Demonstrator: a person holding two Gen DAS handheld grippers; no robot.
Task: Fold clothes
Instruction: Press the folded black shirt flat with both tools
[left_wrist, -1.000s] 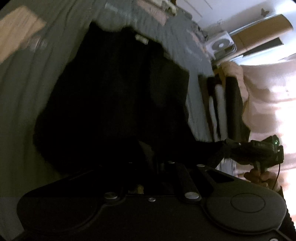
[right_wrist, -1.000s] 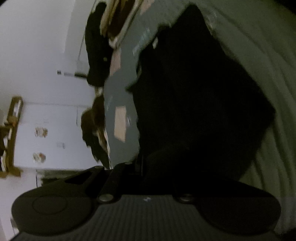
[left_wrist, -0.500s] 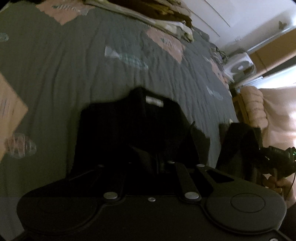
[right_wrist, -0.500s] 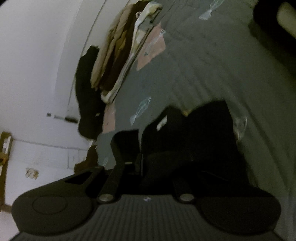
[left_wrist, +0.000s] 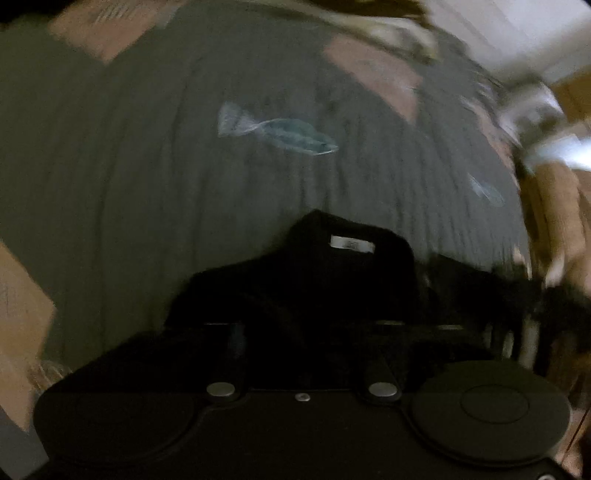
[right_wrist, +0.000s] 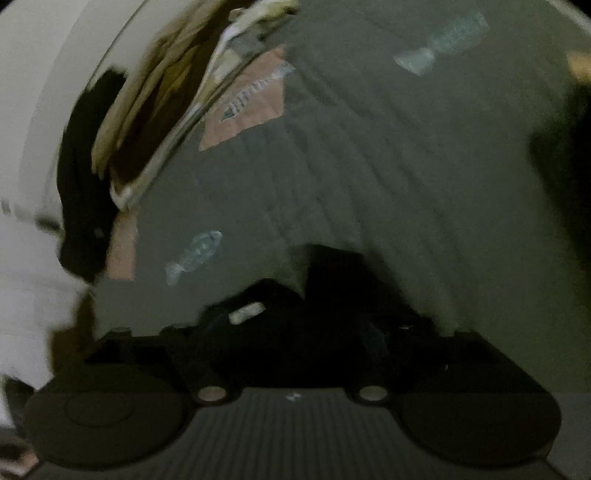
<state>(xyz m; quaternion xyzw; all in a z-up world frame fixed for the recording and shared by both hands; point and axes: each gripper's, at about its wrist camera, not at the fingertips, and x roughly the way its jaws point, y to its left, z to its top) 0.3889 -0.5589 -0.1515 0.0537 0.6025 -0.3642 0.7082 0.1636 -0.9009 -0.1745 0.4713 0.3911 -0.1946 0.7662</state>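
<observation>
A black garment (left_wrist: 332, 280) with a white neck label (left_wrist: 351, 243) lies bunched on the grey-green fish-print bedspread (left_wrist: 184, 166), right in front of my left gripper (left_wrist: 310, 328). Its jaws are opening and stand wide apart, with black cloth lying loose between them. In the right wrist view the same garment (right_wrist: 332, 295) and its label (right_wrist: 246, 312) sit before my right gripper (right_wrist: 291, 336). These jaws are opening too, spread wide over the cloth. The dark fingers barely stand out against the fabric. The right gripper (left_wrist: 539, 299) shows as a dark blur at the right of the left wrist view.
A pile of folded clothes (right_wrist: 155, 110) runs along the bed's far edge by the white wall, with a black garment (right_wrist: 85, 206) beside it. A white fan (left_wrist: 532, 107) stands past the bed's right side. A dark blurred shape (right_wrist: 561, 155) fills the right edge.
The black garment hung spread out from both shut grippers, then was carried over the bed and lowered. Now it lies bunched on the bedspread and both pairs of jaws have come apart.
</observation>
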